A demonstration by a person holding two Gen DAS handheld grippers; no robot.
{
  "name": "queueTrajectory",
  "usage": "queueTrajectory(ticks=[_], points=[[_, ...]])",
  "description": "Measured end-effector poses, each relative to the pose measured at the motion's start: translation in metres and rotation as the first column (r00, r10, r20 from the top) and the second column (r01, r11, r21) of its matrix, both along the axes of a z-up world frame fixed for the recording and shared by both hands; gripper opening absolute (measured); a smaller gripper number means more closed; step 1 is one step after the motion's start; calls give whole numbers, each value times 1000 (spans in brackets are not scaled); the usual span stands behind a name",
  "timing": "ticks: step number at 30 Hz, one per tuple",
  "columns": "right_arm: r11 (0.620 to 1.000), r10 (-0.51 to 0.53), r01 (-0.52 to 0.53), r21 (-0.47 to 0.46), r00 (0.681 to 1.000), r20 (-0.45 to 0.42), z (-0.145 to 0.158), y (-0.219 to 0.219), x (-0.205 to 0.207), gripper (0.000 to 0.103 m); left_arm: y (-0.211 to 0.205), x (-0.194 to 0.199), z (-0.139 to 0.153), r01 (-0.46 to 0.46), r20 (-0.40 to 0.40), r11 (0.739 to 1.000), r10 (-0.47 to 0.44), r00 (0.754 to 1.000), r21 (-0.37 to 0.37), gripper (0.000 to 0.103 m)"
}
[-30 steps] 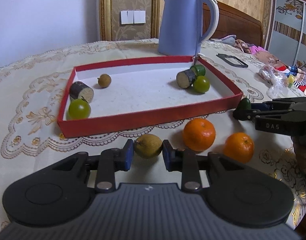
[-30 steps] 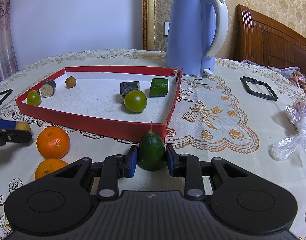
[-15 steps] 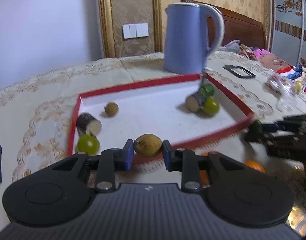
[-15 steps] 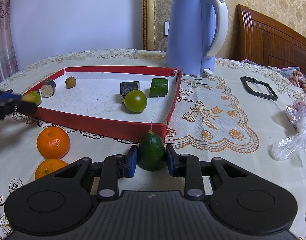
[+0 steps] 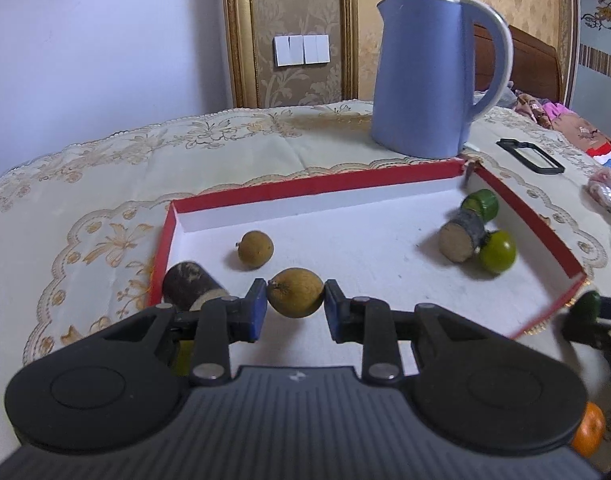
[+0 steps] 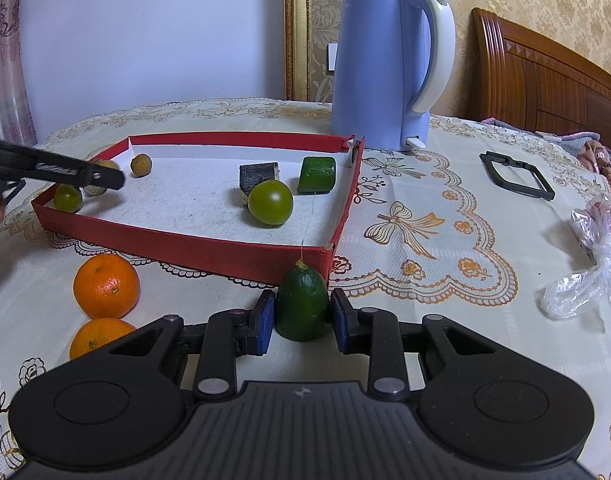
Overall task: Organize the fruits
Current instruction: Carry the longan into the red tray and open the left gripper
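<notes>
My left gripper (image 5: pixel 295 306) grips a brown fruit (image 5: pixel 295 297) above the red tray's (image 5: pixel 525 212) near-left corner, ready to drop; my right gripper (image 6: pixel 302 316) clamps a green fruit (image 6: pixel 302 306) outside its near-right corner.

The tongs (image 5: pixel 295 314) are matt black plastic with blue rubbery pads (image 5: pixel 258 314) and dull metal rivets (image 5: pixel 206 370). The counter (image 6: pixel 445 240) wears a woven cream cloth with raised gold embroidery. The tray (image 6: pixel 193 246) looks like red card outside and rough white paper inside. The kettle (image 6: pixel 379 68) is smooth, glossy blue plastic. The bag (image 6: pixel 597 264) is crinkled clear film. The headboard (image 6: pixel 545 84) is polished wood. The oranges (image 6: pixel 106 286) are pebbled and slightly shiny.
</notes>
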State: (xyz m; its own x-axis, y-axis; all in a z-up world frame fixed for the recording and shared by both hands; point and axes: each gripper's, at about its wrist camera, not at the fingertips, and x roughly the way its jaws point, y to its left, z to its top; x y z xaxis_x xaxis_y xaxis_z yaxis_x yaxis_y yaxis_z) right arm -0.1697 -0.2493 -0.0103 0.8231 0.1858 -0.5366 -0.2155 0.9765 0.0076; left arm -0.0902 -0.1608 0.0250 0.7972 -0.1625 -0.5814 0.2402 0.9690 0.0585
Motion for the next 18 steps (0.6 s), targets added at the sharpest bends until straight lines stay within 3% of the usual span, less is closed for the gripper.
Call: queueTrajectory(ticks=[18], points=[[1000, 0, 0, 4, 1000, -1, 0, 0, 0, 29, 6, 27, -17, -30, -30, 1000, 30, 999, -4, 28]])
